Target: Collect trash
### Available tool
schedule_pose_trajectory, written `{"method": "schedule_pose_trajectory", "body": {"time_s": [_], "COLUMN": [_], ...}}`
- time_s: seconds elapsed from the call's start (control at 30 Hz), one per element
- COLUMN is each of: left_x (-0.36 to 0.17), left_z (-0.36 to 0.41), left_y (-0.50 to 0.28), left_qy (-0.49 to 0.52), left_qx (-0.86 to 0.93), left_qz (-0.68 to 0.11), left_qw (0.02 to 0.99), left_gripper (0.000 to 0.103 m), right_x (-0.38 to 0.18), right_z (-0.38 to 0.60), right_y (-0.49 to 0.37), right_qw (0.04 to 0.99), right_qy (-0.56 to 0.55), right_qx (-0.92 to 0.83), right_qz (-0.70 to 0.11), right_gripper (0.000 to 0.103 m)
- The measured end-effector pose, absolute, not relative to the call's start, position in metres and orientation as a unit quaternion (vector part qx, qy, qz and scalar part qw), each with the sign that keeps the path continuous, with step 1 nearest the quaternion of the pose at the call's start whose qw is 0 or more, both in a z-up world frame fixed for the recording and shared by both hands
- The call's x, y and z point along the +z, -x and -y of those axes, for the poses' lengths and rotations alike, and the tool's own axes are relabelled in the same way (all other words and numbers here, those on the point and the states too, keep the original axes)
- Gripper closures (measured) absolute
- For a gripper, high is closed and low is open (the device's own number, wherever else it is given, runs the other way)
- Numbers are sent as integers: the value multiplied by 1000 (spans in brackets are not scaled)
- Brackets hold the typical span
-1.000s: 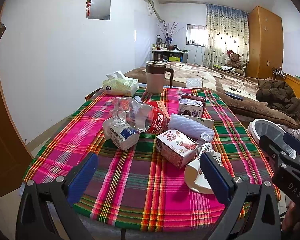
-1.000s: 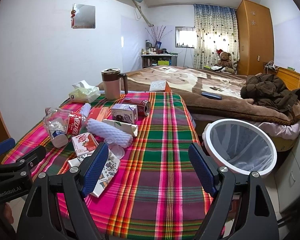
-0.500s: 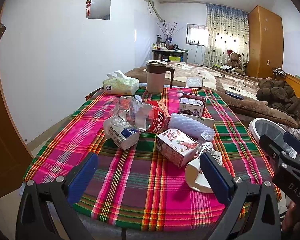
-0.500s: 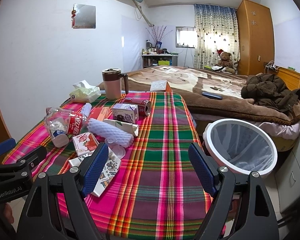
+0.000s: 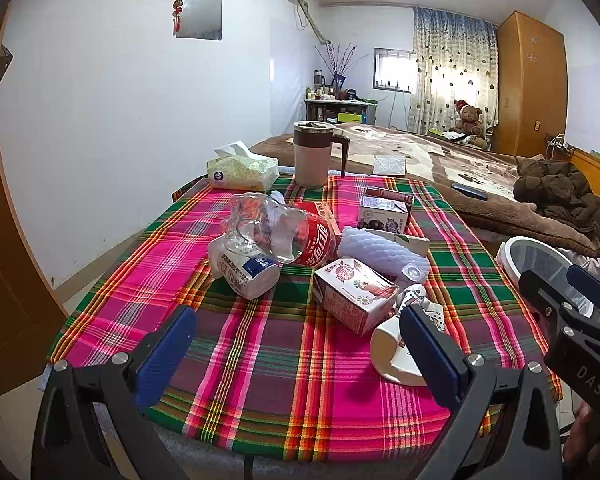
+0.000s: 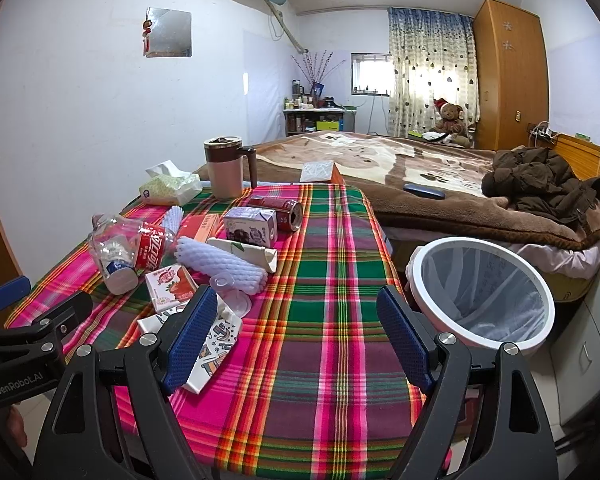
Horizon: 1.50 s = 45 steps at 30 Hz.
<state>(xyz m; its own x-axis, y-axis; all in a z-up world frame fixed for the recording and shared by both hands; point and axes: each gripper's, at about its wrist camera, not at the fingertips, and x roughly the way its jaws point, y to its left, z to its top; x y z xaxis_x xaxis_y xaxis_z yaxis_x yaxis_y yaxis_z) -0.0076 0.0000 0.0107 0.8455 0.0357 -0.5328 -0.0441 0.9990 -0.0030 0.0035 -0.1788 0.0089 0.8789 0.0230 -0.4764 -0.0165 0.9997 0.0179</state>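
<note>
Left gripper (image 5: 296, 344) wide, empty. Trash pile mid-table: crushed bottle (image 5: 284, 232), light, slippery, take by waist; strawberry carton (image 5: 354, 294), light, stiff, pinch across sides. Right gripper (image 6: 296, 332) wide, empty. Bin (image 6: 482, 294) right, off table edge. Paper cup (image 5: 392, 354) partly hidden behind finger.

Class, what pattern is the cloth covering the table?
The cloth is pink, green and red plaid, clearest in the right wrist view.
</note>
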Motion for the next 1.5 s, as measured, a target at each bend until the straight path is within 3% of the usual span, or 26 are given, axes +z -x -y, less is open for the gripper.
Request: {"method": "schedule_pose_trajectory", "body": {"time_s": [0.93, 1.5], "left_x": [7, -16], "left_z": [-12, -70], "left_y": [1, -30], "left_qy": [12, 46], "left_qx": [24, 1], "left_qz": [-285, -312], "left_qw": [958, 949], "left_gripper": [0, 1], "right_x": [4, -40], "right_z": [174, 145], "right_y": [-9, -25], "right_qw": [967, 939], "right_qy": [-3, -27], "right_qx": [17, 67], "right_qz": [-253, -336], "right_gripper": [19, 20]}}
